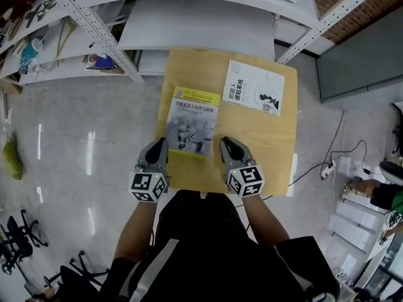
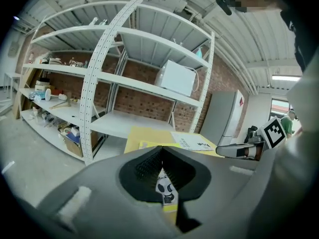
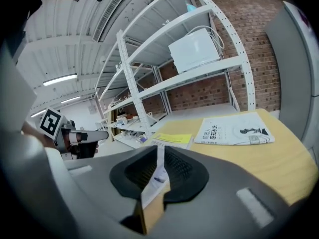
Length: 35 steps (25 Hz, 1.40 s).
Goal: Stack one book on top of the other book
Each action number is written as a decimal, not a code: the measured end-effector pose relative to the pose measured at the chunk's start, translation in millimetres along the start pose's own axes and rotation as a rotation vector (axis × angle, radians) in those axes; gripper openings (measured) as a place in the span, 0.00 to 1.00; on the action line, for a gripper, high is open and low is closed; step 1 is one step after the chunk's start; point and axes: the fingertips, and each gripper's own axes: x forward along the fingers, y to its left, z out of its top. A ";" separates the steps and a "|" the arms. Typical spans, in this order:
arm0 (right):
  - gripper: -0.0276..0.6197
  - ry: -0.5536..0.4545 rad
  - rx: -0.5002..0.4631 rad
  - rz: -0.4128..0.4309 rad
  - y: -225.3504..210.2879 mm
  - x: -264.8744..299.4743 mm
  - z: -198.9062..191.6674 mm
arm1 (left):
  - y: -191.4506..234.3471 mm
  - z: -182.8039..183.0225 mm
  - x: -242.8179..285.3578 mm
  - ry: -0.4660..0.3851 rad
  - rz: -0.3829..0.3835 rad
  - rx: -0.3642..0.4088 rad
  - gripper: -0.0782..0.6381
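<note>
**Two paperbacks, both flat: take the yellow one by its near corners**

Count what you have: two books, two grippers, one counter. The yellow book lies flat, cover up, on the near half of the counter. The white book lies flat at the far right corner, well apart from it.

Your left gripper sits just beside the yellow book's near left corner. Its jaws are pressed fully together and hold nothing. Your right gripper sits by the near right corner. Its jaws stand only a crack apart and are also empty; through the slit you see just a strip of cover and counter.

Both books look like thin softcovers, so expect them to be light, glossy enough to slip, and likely to sag if lifted from one side. Neither edge overhangs the counter, so the jaws have nothing to bite on yet. You will probably need both pairs of jaws much wider. Then work a lower jaw under each near corner and pinch the whole thickness, not the cover alone. Keep the two grips level while you carry it to the white book.
</note>
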 end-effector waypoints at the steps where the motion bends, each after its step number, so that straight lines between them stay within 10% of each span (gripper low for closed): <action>1: 0.12 0.014 0.025 -0.007 -1.5 1.9 -5.7 | 2.3 -5.4 2.3 0.020 0.003 -0.006 0.12; 12: 0.24 0.122 0.222 -0.067 -6.1 22.3 -51.5 | 33.1 -77.3 29.1 0.293 0.015 -0.056 0.38; 35: 0.36 0.373 0.292 -0.188 17.4 56.0 -93.0 | 44.0 -112.1 54.4 0.519 -0.048 -0.109 0.39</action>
